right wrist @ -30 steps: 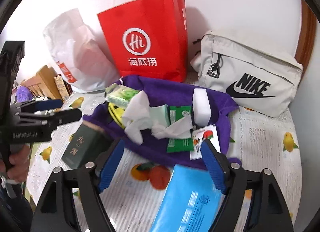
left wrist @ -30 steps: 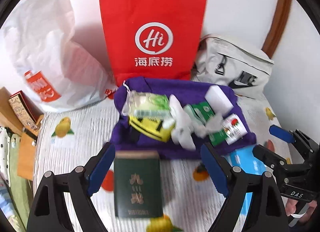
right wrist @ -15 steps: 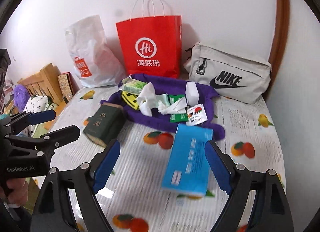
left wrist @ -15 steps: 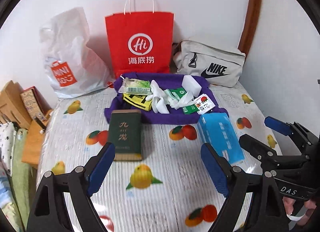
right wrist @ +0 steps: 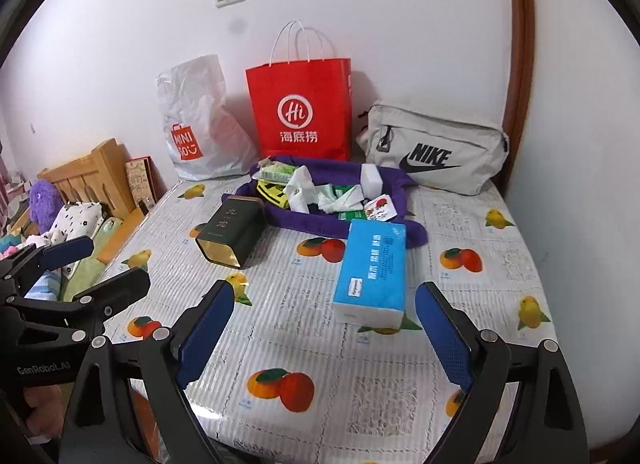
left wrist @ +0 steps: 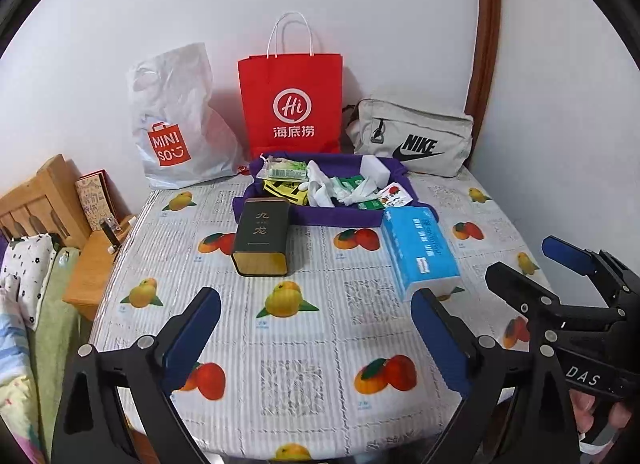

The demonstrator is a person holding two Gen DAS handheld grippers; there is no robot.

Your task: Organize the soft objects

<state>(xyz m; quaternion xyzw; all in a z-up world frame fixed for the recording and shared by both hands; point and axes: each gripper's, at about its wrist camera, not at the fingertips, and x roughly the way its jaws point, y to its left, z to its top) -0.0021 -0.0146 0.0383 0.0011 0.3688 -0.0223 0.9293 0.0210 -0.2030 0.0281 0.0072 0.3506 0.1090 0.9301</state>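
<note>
A purple cloth [left wrist: 344,218] [right wrist: 316,222] lies at the back of the table with several small soft items on it: white tissues [left wrist: 324,188] [right wrist: 304,192], a white sponge [left wrist: 376,168] [right wrist: 372,178], green and yellow packets [left wrist: 286,172]. A blue tissue pack [left wrist: 420,252] [right wrist: 372,272] and a dark green tin [left wrist: 264,236] [right wrist: 232,232] lie in front of it. My left gripper [left wrist: 316,340] and right gripper [right wrist: 324,332] are both open and empty, low over the table's near edge.
A white Miniso bag [left wrist: 176,124], a red paper bag [left wrist: 292,104] and a grey Nike pouch [left wrist: 416,140] stand against the back wall. A wooden bed frame [left wrist: 44,196] and bedding lie left of the table. The wall closes the right side.
Both grippers have pulled back from the purple cloth toward the near edge of the table. The tin and tissue pack now lie well ahead of the fingers. Both stayed open.
</note>
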